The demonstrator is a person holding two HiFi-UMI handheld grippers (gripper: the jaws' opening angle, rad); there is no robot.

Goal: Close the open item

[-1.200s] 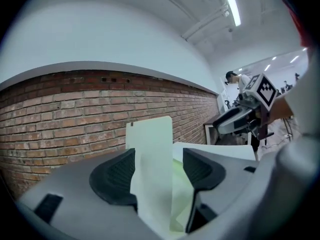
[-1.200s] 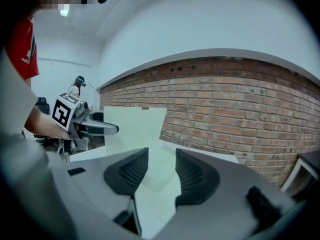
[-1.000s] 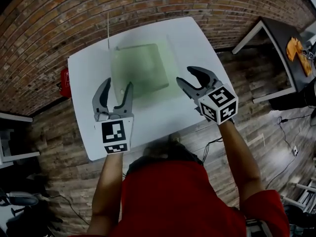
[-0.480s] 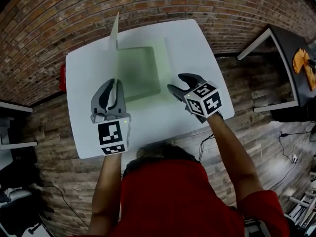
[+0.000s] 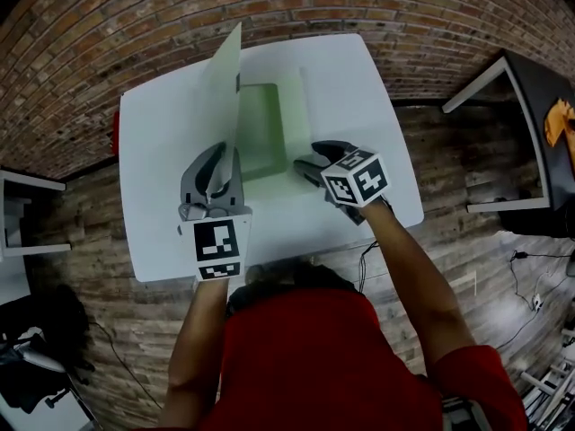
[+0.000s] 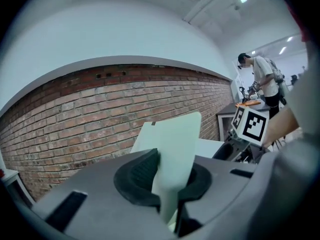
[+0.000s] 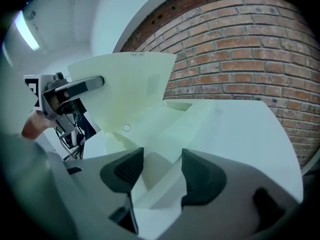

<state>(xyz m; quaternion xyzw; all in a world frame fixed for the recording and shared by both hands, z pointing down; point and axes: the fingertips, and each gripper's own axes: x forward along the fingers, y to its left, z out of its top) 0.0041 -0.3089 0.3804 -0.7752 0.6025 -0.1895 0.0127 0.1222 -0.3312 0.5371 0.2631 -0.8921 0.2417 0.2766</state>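
Head view: the raised cover of the green folder overlaps one jaw tip of the left tool, so we cannot see that tip.

Red object sits mostly behind the tabletop edge; we cannot identify it.

Orange item is cut by the right border.

Left gripper view: the cover's lower edge is lost between the pads. The background person is too small to detail.

Green folder on white table
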